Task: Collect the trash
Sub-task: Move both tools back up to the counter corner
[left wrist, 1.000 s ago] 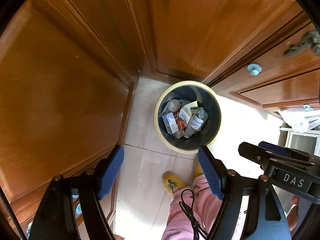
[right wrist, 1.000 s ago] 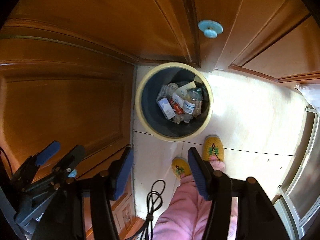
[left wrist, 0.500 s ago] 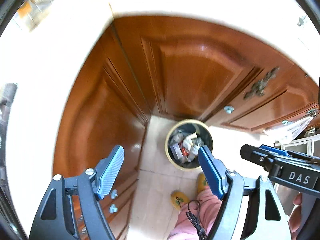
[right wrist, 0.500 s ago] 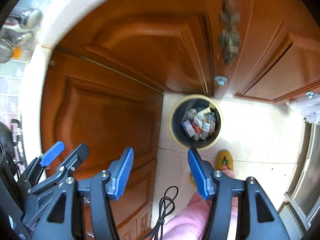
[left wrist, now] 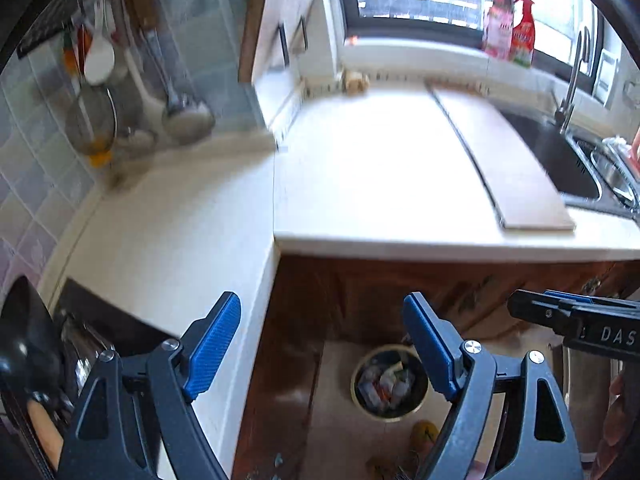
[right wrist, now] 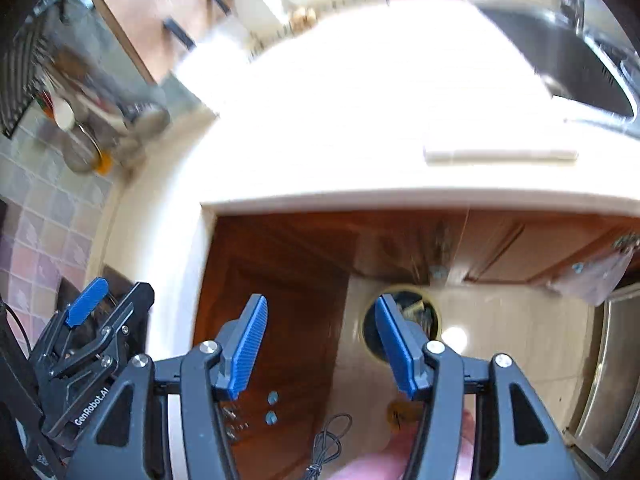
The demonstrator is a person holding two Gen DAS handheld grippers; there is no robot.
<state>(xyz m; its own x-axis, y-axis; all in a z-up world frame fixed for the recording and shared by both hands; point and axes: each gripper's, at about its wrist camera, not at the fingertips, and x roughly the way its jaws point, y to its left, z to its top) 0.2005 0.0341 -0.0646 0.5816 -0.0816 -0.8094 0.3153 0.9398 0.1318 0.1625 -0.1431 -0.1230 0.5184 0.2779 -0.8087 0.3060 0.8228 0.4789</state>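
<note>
A round yellow-rimmed trash bin (left wrist: 390, 384) with several bottles and wrappers in it stands on the floor below the counter corner. It also shows in the right wrist view (right wrist: 430, 312), partly behind a finger. My left gripper (left wrist: 322, 344) is open and empty, held high above the floor at counter height. My right gripper (right wrist: 318, 346) is open and empty, also held high. The right gripper's side shows in the left wrist view (left wrist: 576, 322), and the left gripper's side shows in the right wrist view (right wrist: 92, 344). No loose trash is visible on the bright countertop (left wrist: 360, 168).
The L-shaped white countertop (right wrist: 360, 120) has a pale board (left wrist: 500, 152) beside a dark sink (left wrist: 560, 160) with a tap (left wrist: 570, 80). Ladles and a strainer hang on the tiled wall (left wrist: 120, 92). Two bottles (left wrist: 508, 28) stand on the windowsill. Brown cabinet doors (right wrist: 272, 280) lie below.
Both grippers have risen and tilted up from just above the bin to counter height. The bin now looks small and far below; the countertop, sink and window have come into view.
</note>
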